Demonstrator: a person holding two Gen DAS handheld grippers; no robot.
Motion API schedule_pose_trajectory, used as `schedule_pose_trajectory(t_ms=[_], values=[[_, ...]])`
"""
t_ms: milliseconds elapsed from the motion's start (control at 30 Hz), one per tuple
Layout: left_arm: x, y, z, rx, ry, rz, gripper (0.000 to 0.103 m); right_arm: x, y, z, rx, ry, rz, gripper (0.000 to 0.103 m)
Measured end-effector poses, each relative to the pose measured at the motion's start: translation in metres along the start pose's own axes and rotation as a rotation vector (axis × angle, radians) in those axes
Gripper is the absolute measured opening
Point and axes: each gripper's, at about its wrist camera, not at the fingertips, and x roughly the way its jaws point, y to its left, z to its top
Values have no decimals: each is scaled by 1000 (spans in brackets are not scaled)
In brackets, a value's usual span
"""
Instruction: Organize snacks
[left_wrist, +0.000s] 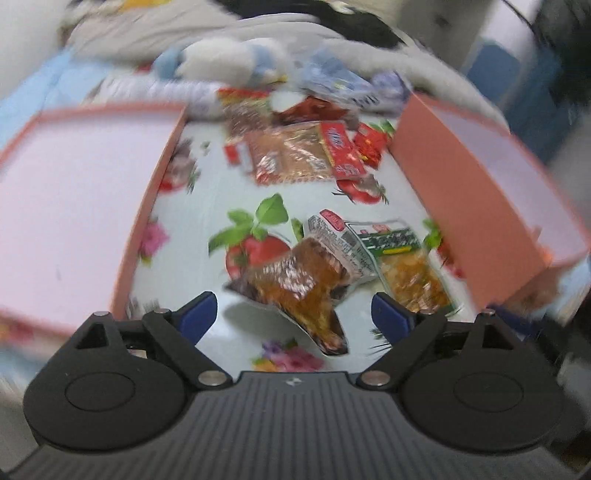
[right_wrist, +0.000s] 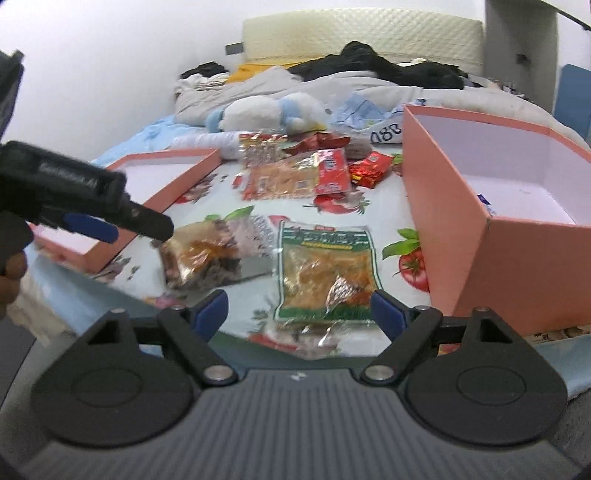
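Between two pink boxes (right_wrist: 480, 236) on a fruit-print cloth (left_wrist: 207, 199), a brown snack packet (left_wrist: 299, 284) and a green-edged snack packet (right_wrist: 325, 273) lie side by side. Left gripper (left_wrist: 293, 317) and right gripper (right_wrist: 299, 312) both stand spread wide, pinching nothing, each above a packet.

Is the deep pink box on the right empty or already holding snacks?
Nearly empty. The box shows bare white floor; only a small blue-edged item sits by its near wall. No snack packets visible inside.

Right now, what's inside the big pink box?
The big pink box looks nearly empty: a white floor with one small blue-edged thing by the near wall. That wall hides the closest corner.
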Motion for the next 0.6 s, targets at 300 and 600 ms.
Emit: schedule_pose_trajectory(t_ms=[300,600], values=[[39,-19,25,186,41,-75,93,31,10,12,-47,4,-57,86],[76,-14,24,149,84,-64,87,61,2,7,-106,60,-103,86]])
